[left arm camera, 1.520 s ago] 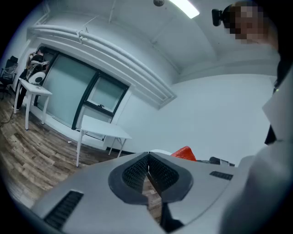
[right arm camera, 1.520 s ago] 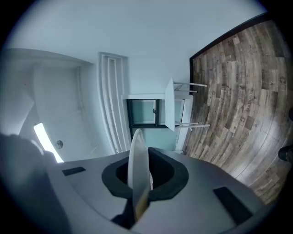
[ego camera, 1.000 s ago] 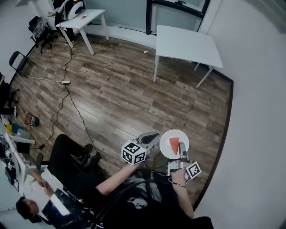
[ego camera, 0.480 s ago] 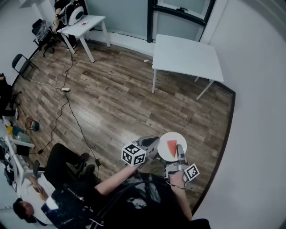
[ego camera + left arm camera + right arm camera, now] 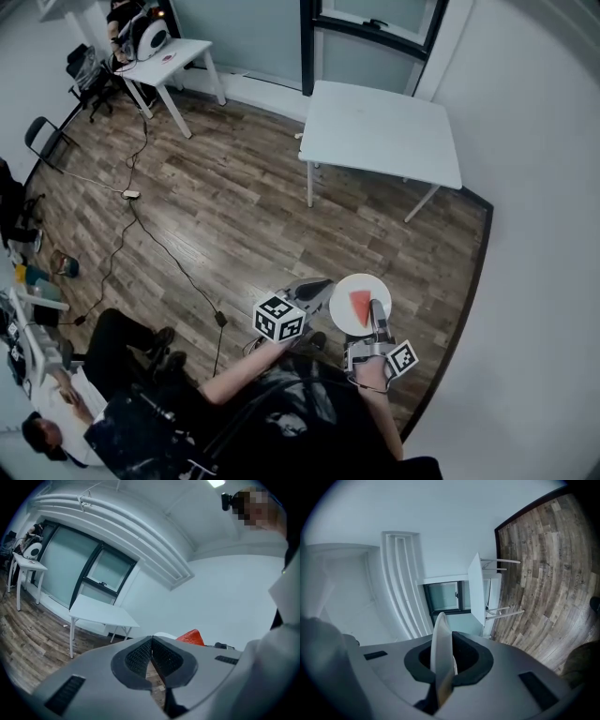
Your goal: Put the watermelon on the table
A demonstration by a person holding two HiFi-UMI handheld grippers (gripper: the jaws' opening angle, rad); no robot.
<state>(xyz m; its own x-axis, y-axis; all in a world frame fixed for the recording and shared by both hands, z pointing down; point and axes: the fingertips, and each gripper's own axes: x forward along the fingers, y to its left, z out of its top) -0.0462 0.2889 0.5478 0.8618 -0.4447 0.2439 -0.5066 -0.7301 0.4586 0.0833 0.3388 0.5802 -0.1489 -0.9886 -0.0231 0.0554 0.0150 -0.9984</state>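
Observation:
A red watermelon slice (image 5: 360,304) lies on a small white plate (image 5: 349,319), carried above the wood floor. My right gripper (image 5: 376,312) is shut on the plate's near rim; in the right gripper view the plate (image 5: 440,653) stands edge-on between the pads. My left gripper (image 5: 317,290) is shut with nothing in it, just left of the plate. In the left gripper view the watermelon (image 5: 191,638) shows past the shut left gripper (image 5: 151,654). The white square table (image 5: 384,131) stands ahead by the window, its top bare, also seen as the table (image 5: 101,611) and the table (image 5: 476,590).
A second white table (image 5: 173,52) with gear stands far left by chairs (image 5: 42,131). A cable (image 5: 159,234) runs across the floor to a power strip (image 5: 125,194). A person (image 5: 66,412) sits at the lower left. The white wall (image 5: 534,234) closes the right side.
Both grippers and the plate have come closer to the white table, which now sits lower and larger in the head view. The hold on the plate is unchanged.

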